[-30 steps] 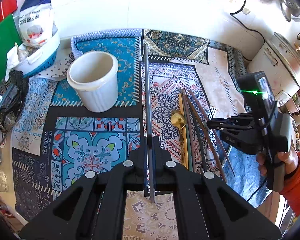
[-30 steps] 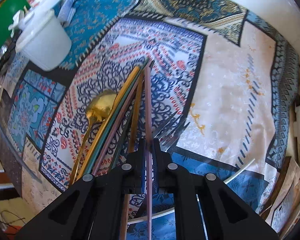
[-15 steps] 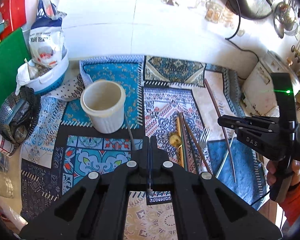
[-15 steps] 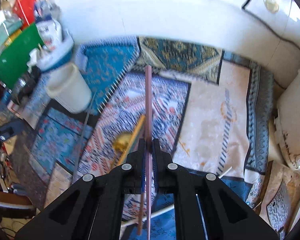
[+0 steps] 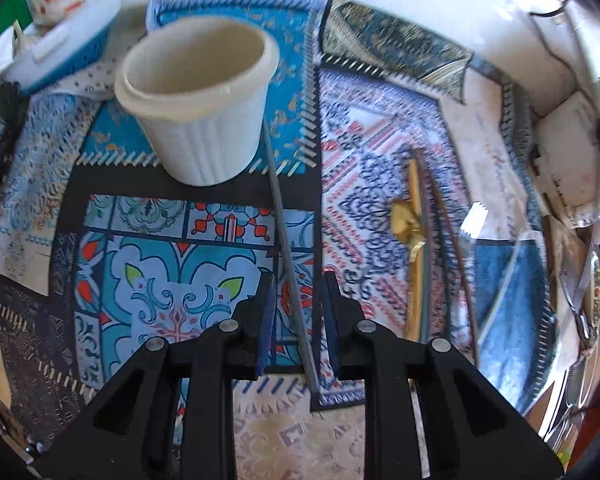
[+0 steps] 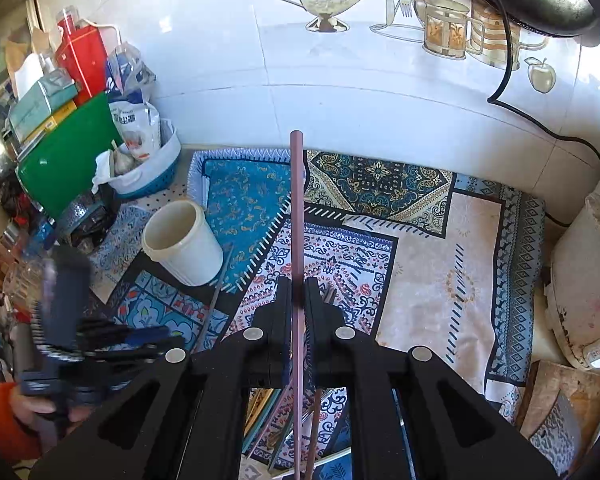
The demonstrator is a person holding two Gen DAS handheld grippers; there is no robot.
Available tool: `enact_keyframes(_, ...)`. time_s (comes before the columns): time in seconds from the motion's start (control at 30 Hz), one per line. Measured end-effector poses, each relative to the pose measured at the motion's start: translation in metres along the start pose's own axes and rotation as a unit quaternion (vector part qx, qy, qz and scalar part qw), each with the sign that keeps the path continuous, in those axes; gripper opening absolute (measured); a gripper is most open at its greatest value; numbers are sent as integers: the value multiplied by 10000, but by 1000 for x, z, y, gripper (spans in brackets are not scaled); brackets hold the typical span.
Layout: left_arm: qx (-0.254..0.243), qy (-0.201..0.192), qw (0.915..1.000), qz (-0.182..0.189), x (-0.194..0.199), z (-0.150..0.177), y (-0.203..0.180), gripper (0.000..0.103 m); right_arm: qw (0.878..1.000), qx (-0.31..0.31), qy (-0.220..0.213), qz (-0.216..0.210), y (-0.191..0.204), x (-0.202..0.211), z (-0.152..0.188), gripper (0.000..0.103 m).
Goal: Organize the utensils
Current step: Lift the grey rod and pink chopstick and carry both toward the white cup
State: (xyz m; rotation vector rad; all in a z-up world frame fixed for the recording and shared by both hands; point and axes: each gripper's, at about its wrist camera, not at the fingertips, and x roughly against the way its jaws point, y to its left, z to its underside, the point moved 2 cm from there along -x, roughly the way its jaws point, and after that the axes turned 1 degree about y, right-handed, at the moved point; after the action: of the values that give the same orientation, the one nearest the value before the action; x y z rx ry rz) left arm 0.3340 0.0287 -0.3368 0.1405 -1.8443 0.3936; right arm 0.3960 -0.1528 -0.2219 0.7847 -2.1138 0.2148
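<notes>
A white ribbed cup (image 5: 198,100) stands on the patterned cloth (image 5: 172,280); it also shows in the right wrist view (image 6: 182,242). My left gripper (image 5: 296,312) is open, and a grey chopstick (image 5: 288,248) lies on the cloth between its fingers, with its far end at the cup's base. A gold spoon (image 5: 406,220), more chopsticks (image 5: 448,216) and a fork (image 5: 474,220) lie to the right. My right gripper (image 6: 297,296) is shut on a pink chopstick (image 6: 296,208) held up in the air, pointing at the wall.
A blue and white basket (image 6: 148,172) with bags, a green board (image 6: 64,160) and a red box (image 6: 82,60) crowd the back left. A white appliance (image 6: 584,272) stands at the right. A black cable (image 6: 508,80) runs down the tiled wall.
My left gripper has opened and let go of the grey chopstick, which now lies on the cloth by the cup. My right gripper has lifted the pink chopstick higher.
</notes>
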Motion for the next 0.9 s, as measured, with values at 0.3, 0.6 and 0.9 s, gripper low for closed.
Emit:
enact_keyframes(0.3, -44, 84, 9984, -549, -38, -18, -5, 21, 9998, -147, -87, -106, -13, -1, -1, 6)
enact_keyframes(0.6, -347, 20, 9958, -842, -48, -28, -24, 4, 9991, -285, -180, -242, -23, -3, -5, 6)
enact_keyframes(0.9, -400, 159, 9984, -372, -51, -22, -39, 4, 9992, -228, -215, -250, -20, 0, -7, 6)
